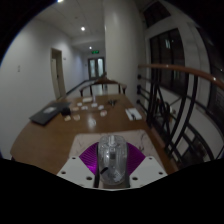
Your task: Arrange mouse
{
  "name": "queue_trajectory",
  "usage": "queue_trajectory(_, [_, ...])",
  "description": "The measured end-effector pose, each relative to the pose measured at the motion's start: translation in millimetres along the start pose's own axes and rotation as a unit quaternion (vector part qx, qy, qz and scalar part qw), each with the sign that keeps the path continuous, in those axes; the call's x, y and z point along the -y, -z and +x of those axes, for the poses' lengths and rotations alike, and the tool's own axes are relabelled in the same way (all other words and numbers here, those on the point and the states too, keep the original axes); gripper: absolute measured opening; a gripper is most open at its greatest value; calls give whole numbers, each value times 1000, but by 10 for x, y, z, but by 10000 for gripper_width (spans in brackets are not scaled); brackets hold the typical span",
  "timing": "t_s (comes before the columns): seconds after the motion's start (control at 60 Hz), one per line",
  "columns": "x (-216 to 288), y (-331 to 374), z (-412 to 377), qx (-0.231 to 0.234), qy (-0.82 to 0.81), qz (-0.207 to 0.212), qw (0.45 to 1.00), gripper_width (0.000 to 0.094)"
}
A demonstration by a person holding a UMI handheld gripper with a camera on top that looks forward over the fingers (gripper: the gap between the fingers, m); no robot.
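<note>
Jaws: mine are closed most of the way, both sides pressing on the mouse (pixel 112 160), as far as I can see.
Gripper (pixel 112 150): I hold it low over the near end of the table (pixel 50 140), looking along the top.
Fingers (pixel 72 162): white, one at each side of the mouse, spread outward at the near end.
Pads (pixel 92 155): purple, they show at the left and the right of the mouse and seem to touch it.
Mouse: pale grey, partly see-through, standing on end between my pads and lifted from the wood; I cannot tell which side of it faces me.
Dark line (pixel 97 178): thin, just beside the mouse at its left and low; I cannot tell what it is.
Table: long, brown wood, running away from my fingers toward the far wall.
Laptop (pixel 44 116): dark, lying on the left part of the table, well beyond my fingers.
Papers (pixel 86 101): several white sheets near the far end, apart from the laptop.
White thing (pixel 133 114): flat, on the right part of the table, beyond my fingers; too small to name.
Chairs (pixel 100 89): dark, standing at the far end of the table.
Door (pixel 96 66): in the far wall, with a green sign (pixel 95 47) above it.
Railing (pixel 185 80): wood-topped, running along the right side of the table, with dark windows (pixel 170 50) behind it.
</note>
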State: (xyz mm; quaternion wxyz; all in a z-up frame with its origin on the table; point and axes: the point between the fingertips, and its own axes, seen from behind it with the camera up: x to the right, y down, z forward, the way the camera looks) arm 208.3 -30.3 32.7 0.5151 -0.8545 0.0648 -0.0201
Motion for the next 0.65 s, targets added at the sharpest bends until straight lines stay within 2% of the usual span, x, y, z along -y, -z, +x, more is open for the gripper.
queue_trajectory(0.1, [-367,-221,29,7,-6,-38,999,350])
queue_trajectory(0.117, [-307,-217,30,5,-2,-18,1000,355])
queue_trajectory(0.133, [-325,-226,26,2,5,-14,1000,406])
queue_trajectory(0.167, [-336,-243,64,-5,18,-14,1000,431])
queue_trajectory(0.183, [-358,-251,85,-9,22,-18,1000,484])
queue_trajectory(0.2, [-365,-261,91,-9,27,-20,999,470])
queue_trajectory(0.25, [-358,-255,101,-7,34,-27,999,527])
queue_trajectory(0.3, [-378,-230,122,-10,31,-42,999,619])
queue_trajectory(0.367, [-377,-103,92,5,36,-57,998,851])
queue_trajectory(0.383, [-361,-64,94,12,37,-56,998,872])
queue_trajectory(0.533, [-345,419,114,61,27,-60,996,857])
queue_trajectory(0.65, [-415,831,407,61,44,-62,995,847])
